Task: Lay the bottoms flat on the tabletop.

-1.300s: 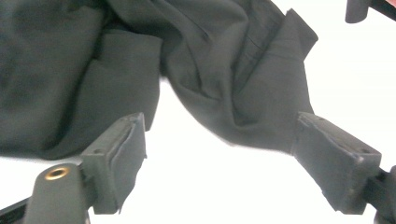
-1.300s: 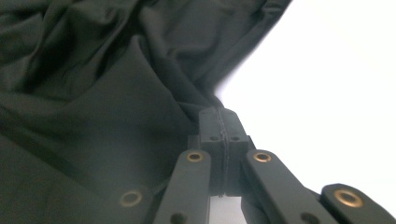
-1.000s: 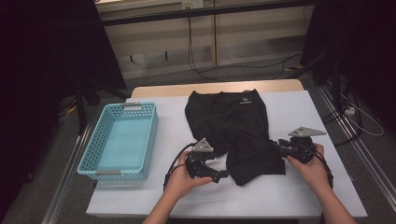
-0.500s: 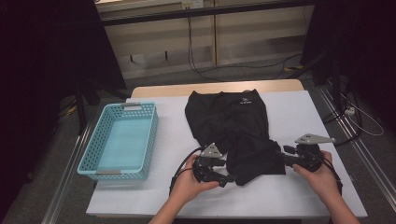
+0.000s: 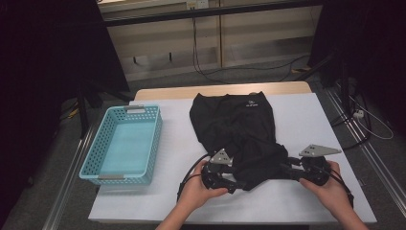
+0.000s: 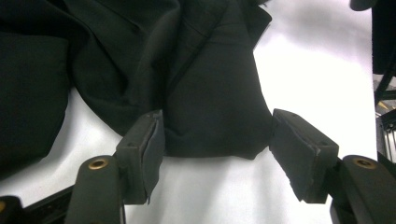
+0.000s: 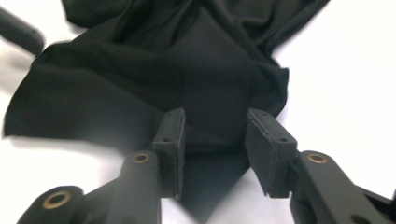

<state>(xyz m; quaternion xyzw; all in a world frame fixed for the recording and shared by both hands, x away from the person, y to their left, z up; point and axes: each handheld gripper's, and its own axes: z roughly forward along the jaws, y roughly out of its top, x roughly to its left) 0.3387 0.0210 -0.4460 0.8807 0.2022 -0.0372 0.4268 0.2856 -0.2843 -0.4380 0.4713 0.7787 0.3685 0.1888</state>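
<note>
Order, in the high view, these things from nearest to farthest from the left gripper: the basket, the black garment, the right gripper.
1. Black garment: right at the left gripper, its near edge between the jaws.
2. Right gripper: to the right, across the garment's near end.
3. Basket: to the left, at the table's left edge.

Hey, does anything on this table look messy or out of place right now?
The black garment is the odd thing: its far half lies flat, but its near end is bunched into rumpled folds between the left gripper and right gripper. The blue basket sits squarely.
</note>
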